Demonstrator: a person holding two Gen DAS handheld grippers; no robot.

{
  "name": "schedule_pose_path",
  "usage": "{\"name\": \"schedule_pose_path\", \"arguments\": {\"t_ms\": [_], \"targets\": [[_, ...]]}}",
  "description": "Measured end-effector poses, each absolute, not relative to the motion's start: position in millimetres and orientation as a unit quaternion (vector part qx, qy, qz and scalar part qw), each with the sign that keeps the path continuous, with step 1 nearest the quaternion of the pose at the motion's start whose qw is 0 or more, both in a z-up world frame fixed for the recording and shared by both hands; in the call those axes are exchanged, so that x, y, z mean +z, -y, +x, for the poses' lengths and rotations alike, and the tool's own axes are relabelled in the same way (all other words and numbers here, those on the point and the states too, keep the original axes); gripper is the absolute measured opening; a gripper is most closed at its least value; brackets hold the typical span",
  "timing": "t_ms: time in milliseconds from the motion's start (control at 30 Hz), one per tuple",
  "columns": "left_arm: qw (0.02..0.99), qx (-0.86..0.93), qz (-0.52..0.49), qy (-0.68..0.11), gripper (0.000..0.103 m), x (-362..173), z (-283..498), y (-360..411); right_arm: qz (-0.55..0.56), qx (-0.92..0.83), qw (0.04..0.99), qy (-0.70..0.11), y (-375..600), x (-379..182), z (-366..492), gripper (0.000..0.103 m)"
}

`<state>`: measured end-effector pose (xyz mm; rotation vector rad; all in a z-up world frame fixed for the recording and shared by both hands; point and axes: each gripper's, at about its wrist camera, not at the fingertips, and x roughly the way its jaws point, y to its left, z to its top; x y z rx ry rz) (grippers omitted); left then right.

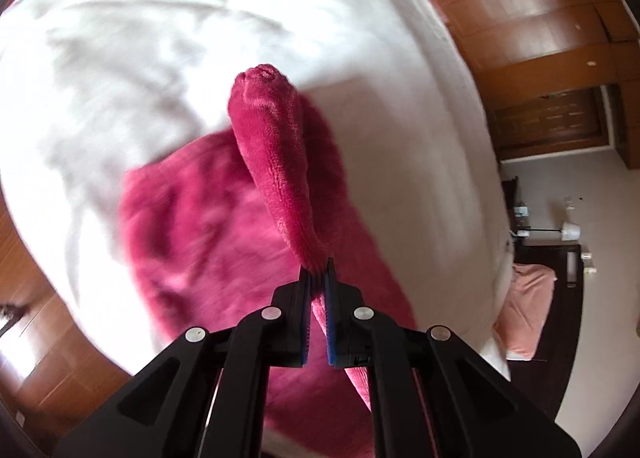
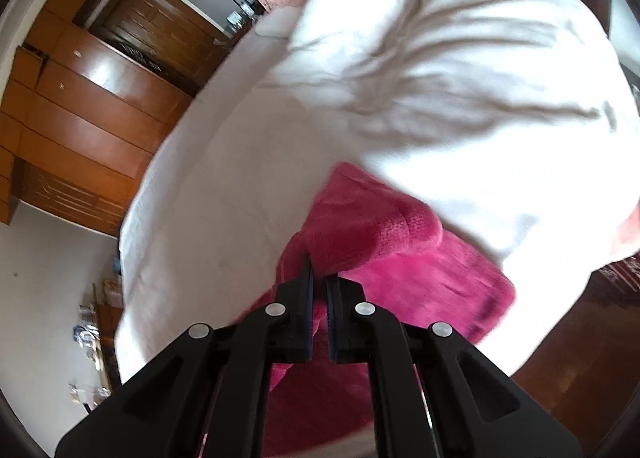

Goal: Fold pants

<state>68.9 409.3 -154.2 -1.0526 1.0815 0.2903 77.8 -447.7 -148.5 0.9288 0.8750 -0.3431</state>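
Observation:
Fuzzy magenta pants (image 1: 192,225) lie on a white bed sheet (image 1: 140,37). My left gripper (image 1: 318,268) is shut on a fold of the pants and holds it lifted above the bed, so a tube of fabric (image 1: 272,137) stands up from the jaws. My right gripper (image 2: 319,278) is shut on another part of the pants (image 2: 420,282), with a raised fold (image 2: 372,225) just past its tips. Both views are motion-blurred.
A rumpled white duvet (image 2: 460,77) covers the far half of the bed. Wooden wardrobes (image 1: 520,17) stand beside the bed. A pink pillow (image 1: 524,310) and a nightstand with a lamp (image 1: 570,232) are at the bed's head. Wood floor (image 1: 36,318) lies beyond the bed edge.

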Motion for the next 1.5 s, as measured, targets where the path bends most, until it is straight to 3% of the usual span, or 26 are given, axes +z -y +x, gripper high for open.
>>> {"name": "schedule_pose_path", "arguments": {"t_ms": [233,367,433,500,567,700,767,800,833,867,900,1133,1367,1433,1500], "targets": [[0.689,0.178,-0.454,-0.537,0.005,-209.0,-4.6,-409.0,0.45,-0.183,0.744,-0.458,447.8,-226.8,35.4,0.005],[0.694,0.198,-0.411,-0.557,0.005,-233.0,-6.0,-400.7,0.449,-0.179,0.735,-0.475,446.0,-255.6,29.8,0.005],[0.696,0.211,-0.382,-0.57,0.005,-241.2,-1.7,-395.8,0.452,-0.184,0.734,-0.473,448.7,-260.9,27.5,0.01],[0.698,0.217,-0.364,-0.578,0.005,-247.0,1.7,-393.0,0.458,-0.184,0.735,-0.466,451.9,-262.0,28.0,0.029],[0.704,0.221,-0.331,-0.588,0.006,-247.3,7.1,-385.3,0.463,-0.183,0.744,-0.445,458.4,-256.8,27.1,0.04],[0.716,0.22,-0.282,-0.6,0.006,-241.9,15.1,-370.7,0.492,-0.163,0.75,-0.411,470.6,-253.5,33.7,0.048],[0.717,0.223,-0.263,-0.607,0.006,-239.9,20.2,-363.7,0.493,-0.164,0.75,-0.41,474.4,-253.5,40.8,0.048],[0.715,0.225,-0.258,-0.609,0.006,-239.4,21.6,-362.1,0.487,-0.167,0.748,-0.418,474.7,-254.6,44.9,0.043],[0.714,0.228,-0.253,-0.612,0.007,-238.4,24.2,-360.5,0.477,-0.176,0.748,-0.427,474.0,-253.9,46.6,0.035],[0.712,0.231,-0.25,-0.614,0.007,-237.3,27.1,-359.0,0.463,-0.193,0.746,-0.438,473.2,-251.9,47.7,0.011],[0.711,0.233,-0.248,-0.616,0.007,-236.1,30.5,-357.2,0.456,-0.205,0.745,-0.442,471.9,-249.3,46.6,0.006],[0.711,0.242,-0.243,-0.614,0.01,-226.9,32.8,-352.8,0.425,-0.239,0.755,-0.438,466.3,-239.7,18.0,0.005],[0.714,0.236,-0.218,-0.622,0.01,-244.7,25.9,-354.6,0.372,-0.262,0.747,-0.485,474.7,-277.7,27.0,0.005],[0.712,0.237,-0.206,-0.628,0.018,-247.3,25.6,-352.9,0.36,-0.258,0.75,-0.491,474.1,-277.4,30.5,0.006],[0.713,0.245,-0.198,-0.626,0.03,-245.5,23.3,-352.4,0.351,-0.252,0.758,-0.489,473.2,-267.8,29.6,0.02]]}}
